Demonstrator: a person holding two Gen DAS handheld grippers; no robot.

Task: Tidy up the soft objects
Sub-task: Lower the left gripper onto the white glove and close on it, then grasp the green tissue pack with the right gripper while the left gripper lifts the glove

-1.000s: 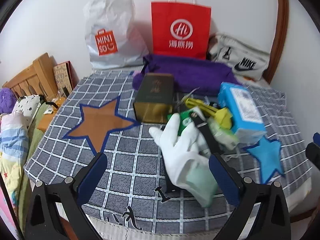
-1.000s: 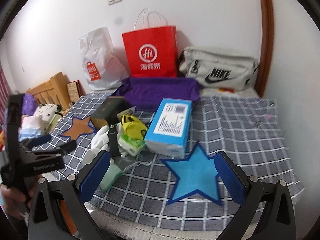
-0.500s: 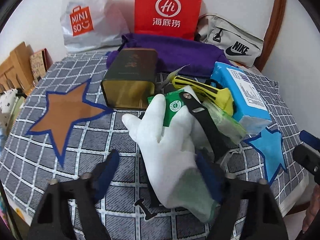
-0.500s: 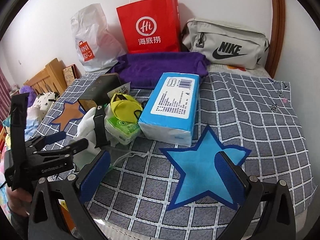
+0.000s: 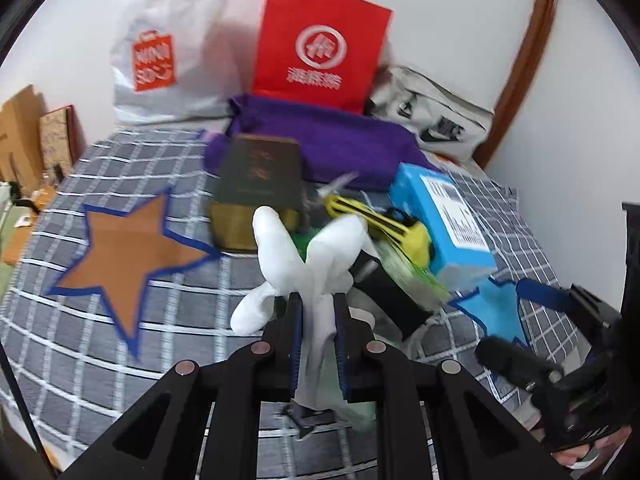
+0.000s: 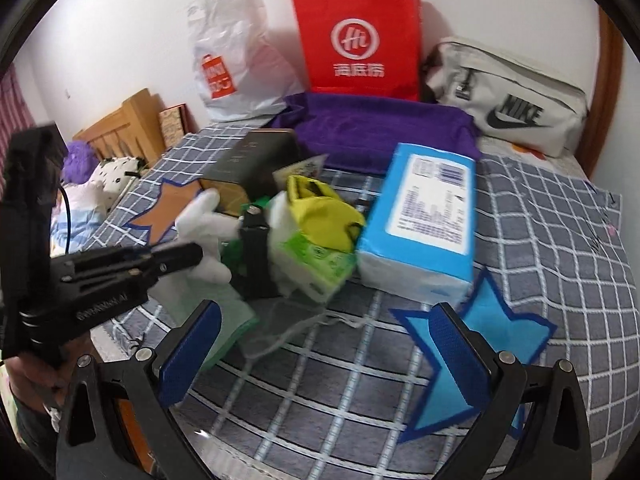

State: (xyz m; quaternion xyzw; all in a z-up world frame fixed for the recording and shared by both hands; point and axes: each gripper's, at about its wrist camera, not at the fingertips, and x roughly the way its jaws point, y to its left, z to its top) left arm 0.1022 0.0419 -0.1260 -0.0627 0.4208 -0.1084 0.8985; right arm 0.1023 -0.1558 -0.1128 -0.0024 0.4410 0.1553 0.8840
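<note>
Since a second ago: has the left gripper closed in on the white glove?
Yes. Left gripper advanced toward the dark green box; its jaws, wide apart before, are closing with the white glove pinched between them.

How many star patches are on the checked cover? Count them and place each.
2. The brown star lies left of the pile, beside the dark box. The blue star lies in front of the blue tissue pack. More could be hidden under the pile.

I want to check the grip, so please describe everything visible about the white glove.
The white glove looks like soft knitted cloth with a pale green cuff. The left claw is closing on its palm part, bunching the fabric, so its fingers splay toward the dark green box. A black strap lies against it on the checked bedspread.
</note>
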